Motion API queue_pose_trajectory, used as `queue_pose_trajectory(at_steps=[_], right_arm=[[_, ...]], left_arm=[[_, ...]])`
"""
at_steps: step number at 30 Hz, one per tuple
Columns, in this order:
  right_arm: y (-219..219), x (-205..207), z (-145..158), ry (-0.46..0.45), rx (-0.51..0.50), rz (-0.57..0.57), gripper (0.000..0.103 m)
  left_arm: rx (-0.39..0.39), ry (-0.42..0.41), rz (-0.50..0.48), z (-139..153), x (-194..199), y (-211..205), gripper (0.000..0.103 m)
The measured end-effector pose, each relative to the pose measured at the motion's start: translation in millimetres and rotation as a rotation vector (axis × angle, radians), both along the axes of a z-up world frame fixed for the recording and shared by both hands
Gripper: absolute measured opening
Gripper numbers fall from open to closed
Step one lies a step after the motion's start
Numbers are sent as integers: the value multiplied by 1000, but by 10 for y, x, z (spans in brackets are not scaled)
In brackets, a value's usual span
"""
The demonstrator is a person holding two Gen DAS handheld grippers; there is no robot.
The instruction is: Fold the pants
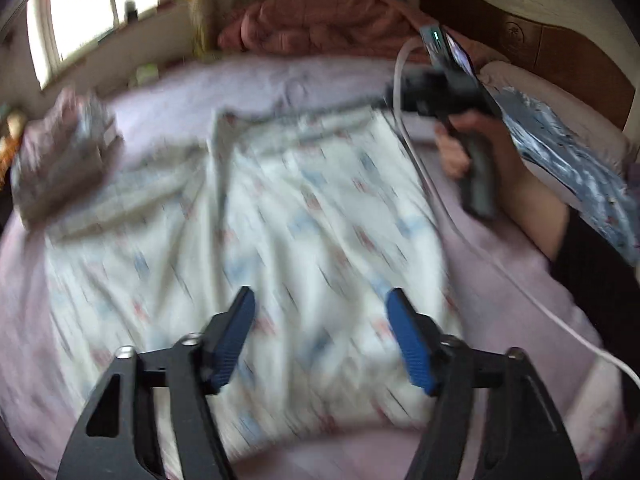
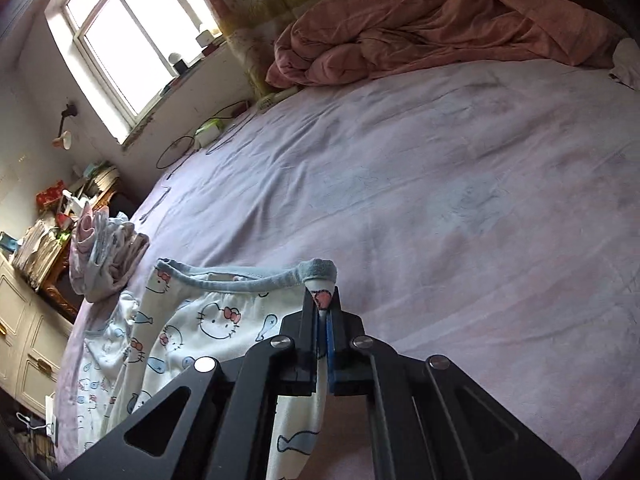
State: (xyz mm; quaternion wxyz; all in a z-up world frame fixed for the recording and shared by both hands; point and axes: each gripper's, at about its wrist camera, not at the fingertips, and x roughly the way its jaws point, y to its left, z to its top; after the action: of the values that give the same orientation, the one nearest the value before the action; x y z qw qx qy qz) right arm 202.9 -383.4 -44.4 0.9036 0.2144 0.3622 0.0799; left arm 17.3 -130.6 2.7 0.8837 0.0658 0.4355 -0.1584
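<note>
White pants [image 1: 304, 208] printed with cartoon cats and blue whales lie spread on the pink bedsheet [image 1: 500, 200]; this view is blurred. My left gripper [image 1: 320, 294] hangs open over the near part of the pants, and nothing sits between its blue pads. In the right wrist view my right gripper [image 2: 322, 294] is shut on the grey-blue waistband corner of the pants [image 2: 216, 320], pinching the cloth between its pads. The left wrist view shows that right gripper [image 1: 394, 96] at the pants' far right corner, held by a hand [image 1: 472, 136].
A stack of folded clothes [image 1: 64, 152] [image 2: 108, 256] sits at the bed's left edge. A crumpled pink quilt [image 2: 440, 28] lies at the far side. A pillow with blue patterned cloth [image 1: 560, 152] is at right. A white cable [image 1: 500, 264] trails across the sheet.
</note>
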Motion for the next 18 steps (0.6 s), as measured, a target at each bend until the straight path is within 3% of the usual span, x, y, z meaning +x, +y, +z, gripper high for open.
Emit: queue_pose_trajectory(at_steps=[2, 4, 9, 13, 14, 16, 18], right_arm=[[-31, -38, 31, -15, -6, -12, 3], [-49, -76, 67, -32, -32, -24, 3], [-89, -102, 101, -43, -55, -23, 3], [-138, -90, 65, -26, -43, -27, 3], [-160, -93, 65, -26, -35, -28, 3], [-180, -103, 62, -29, -30, -33, 3], [-207, -105, 52, -29, -25, -40, 3]], left_arm=[[-40, 25, 38, -38, -167, 32, 54], [-51, -1, 56, -9, -338, 59, 51], [-24, -40, -65, 17, -619, -109, 49], [70, -42, -97, -132, -602, -313, 47], [73, -28, -90, -188, -545, -338, 40], [100, -33, -69, -304, -496, -379, 14], [167, -83, -69, -389, -516, -436, 8]])
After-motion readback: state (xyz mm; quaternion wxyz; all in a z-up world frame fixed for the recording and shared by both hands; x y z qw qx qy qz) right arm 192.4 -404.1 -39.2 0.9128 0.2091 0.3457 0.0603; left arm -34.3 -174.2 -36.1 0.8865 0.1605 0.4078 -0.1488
